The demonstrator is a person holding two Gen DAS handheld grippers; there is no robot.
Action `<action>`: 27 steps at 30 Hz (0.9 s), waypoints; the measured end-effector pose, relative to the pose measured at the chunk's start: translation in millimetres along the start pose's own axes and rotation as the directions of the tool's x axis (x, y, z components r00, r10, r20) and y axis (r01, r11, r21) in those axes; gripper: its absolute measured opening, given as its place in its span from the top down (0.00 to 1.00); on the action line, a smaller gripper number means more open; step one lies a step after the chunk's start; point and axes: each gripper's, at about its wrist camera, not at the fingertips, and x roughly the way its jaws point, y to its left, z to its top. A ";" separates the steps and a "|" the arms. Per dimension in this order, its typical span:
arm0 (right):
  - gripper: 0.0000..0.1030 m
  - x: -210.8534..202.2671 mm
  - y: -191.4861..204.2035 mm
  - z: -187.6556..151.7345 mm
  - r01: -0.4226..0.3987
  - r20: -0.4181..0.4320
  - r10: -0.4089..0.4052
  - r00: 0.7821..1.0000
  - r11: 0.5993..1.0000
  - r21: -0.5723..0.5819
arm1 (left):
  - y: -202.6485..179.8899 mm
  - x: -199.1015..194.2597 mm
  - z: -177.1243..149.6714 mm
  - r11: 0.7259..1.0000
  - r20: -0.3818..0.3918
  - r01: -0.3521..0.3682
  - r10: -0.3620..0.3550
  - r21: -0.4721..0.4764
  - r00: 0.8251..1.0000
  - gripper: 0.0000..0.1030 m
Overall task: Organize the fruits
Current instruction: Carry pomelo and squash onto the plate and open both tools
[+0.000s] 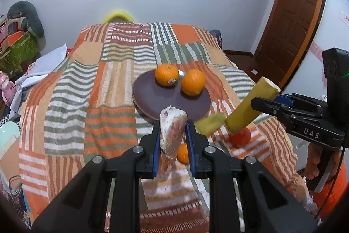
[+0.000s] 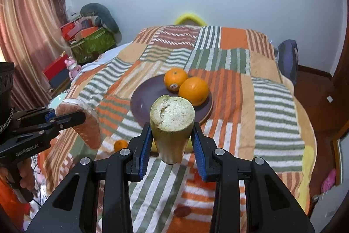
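Note:
My left gripper point(image 1: 173, 125) is shut on a pinkish, plastic-wrapped fruit wedge point(image 1: 171, 141), held upright above the blanket; the wedge point(image 2: 89, 126) and left gripper point(image 2: 65, 115) also show in the right wrist view. My right gripper point(image 2: 171, 127) is shut on a thick yellow-green cut stalk point(image 2: 172, 121), its pale cut end facing the camera. From the left wrist view the right gripper point(image 1: 262, 100) holds the stalk point(image 1: 248, 108) tilted. Beyond both, a dark purple plate point(image 1: 157, 99) point(image 2: 146, 99) carries two oranges point(image 1: 166, 74) point(image 1: 193, 82).
A small orange point(image 1: 183, 153) point(image 2: 120, 145), a red fruit point(image 1: 240, 138) and a yellow-green piece point(image 1: 210, 123) lie on the striped blanket point(image 1: 91, 84) near the plate. Boxes and clutter point(image 2: 91, 40) stand at the left. A wooden door point(image 1: 292, 21) is at the right.

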 end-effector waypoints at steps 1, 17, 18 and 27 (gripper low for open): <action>0.68 0.0 -1.4 2.5 0.003 0.005 -0.003 1.000 1.000 0.001 | 0.8 0.9 2.7 1.000 0.005 -0.003 0.003 -0.001 1.000 0.80; 0.68 49.8 -4.7 30.1 0.033 -0.032 -0.035 0.999 0.997 -0.066 | 12.5 55.7 42.0 1.000 -0.005 -0.014 0.014 -0.011 1.000 0.80; 0.68 55.2 -3.2 31.3 0.034 -0.040 -0.037 0.999 0.997 -0.076 | 14.1 59.7 43.6 1.000 -0.008 -0.011 0.010 -0.017 1.000 0.80; 0.68 91.9 6.1 40.0 0.017 -0.090 -0.028 0.996 0.992 -0.122 | 30.3 100.9 59.7 0.999 -0.037 -0.013 0.011 -0.047 0.999 0.80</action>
